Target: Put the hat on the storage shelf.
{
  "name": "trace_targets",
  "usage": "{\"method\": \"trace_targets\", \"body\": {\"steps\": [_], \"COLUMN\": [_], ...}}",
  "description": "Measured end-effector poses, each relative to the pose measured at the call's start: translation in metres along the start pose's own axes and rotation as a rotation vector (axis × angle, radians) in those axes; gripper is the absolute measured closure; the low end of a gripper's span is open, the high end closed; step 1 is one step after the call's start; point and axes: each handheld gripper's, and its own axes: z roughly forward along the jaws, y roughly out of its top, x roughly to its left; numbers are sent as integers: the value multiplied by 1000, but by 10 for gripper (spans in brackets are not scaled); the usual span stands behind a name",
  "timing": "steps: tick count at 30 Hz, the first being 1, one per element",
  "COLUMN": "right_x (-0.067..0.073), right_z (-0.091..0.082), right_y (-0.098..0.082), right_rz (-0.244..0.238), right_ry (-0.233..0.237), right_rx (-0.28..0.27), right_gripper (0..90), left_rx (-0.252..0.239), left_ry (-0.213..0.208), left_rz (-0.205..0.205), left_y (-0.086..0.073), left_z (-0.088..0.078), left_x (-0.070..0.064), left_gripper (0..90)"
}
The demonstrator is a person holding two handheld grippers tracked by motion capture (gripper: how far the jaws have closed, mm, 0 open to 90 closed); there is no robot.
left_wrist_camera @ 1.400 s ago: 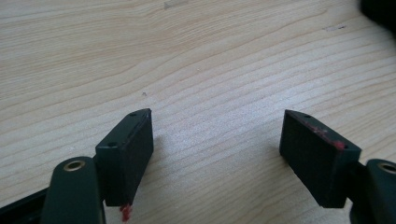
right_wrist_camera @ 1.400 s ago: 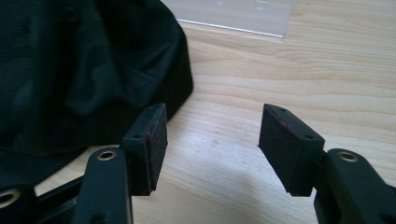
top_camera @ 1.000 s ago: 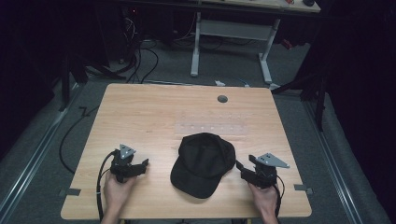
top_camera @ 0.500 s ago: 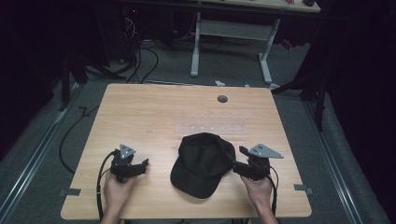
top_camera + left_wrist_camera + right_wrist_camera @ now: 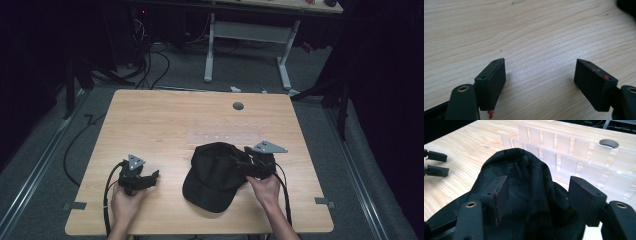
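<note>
Cap [image 5: 216, 175], black and soft, lies on the near half of the wooden table [image 5: 165, 120], a bit to the right of the middle, with its brim toward six o'clock. From where I stand, the work looks to be at the reaching step: the person is about to take hold of it, and nothing is gripped yet.

Far over at the cap's nine o'clock, the left gripper [image 5: 150, 176] sits low over bare wood. Its hand [image 5: 125, 204] holds it from below, pointing toward three o'clock, well apart from the cap. The two black jaws stand wide with only table between them, so it holds nothing.

Then comes the cap itself.

At the cap's three o'clock is the right gripper [image 5: 237, 161], pointing toward nine o'clock, with the hand [image 5: 265, 189] behind it at five o'clock. Its jaws have just been opening and now stand wide. In the right gripper view the cap's crown [image 5: 524, 185] rises between the pads [image 5: 500, 195], but they do not press on it.

Next, I think, this gripper has to slide a little farther over the crown and then squeeze the cloth. The cloth is floppy, so a shallow bite could slip off.
</note>
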Motion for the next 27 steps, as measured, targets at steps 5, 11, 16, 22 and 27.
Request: {"method": "trace_targets", "body": {"steps": [5,11,16,22,27], "right_x": [-3,-5,-4,-6,-7], "right_z": [11,20,29,40,42], "right_y": [5,8,9,6,5], "right_rz": [7,18,13,35,37], "right_ry": [-1,-3,-2,7,3], "right_rx": [26,47,66,99,98], "right_gripper": [337,357,388,441,576], "left_rx": [1,0,-2,-2,-2], "left_ry": [0,-1,-5,-5,-6], "left_rz": [0,4,6,5,6], "left_y": [0,0,0,0,0], "left_z": [0,0,0,0,0], "left_x": [0,0,0,0,-1], "left_gripper": [256,261,272,271,258]}}
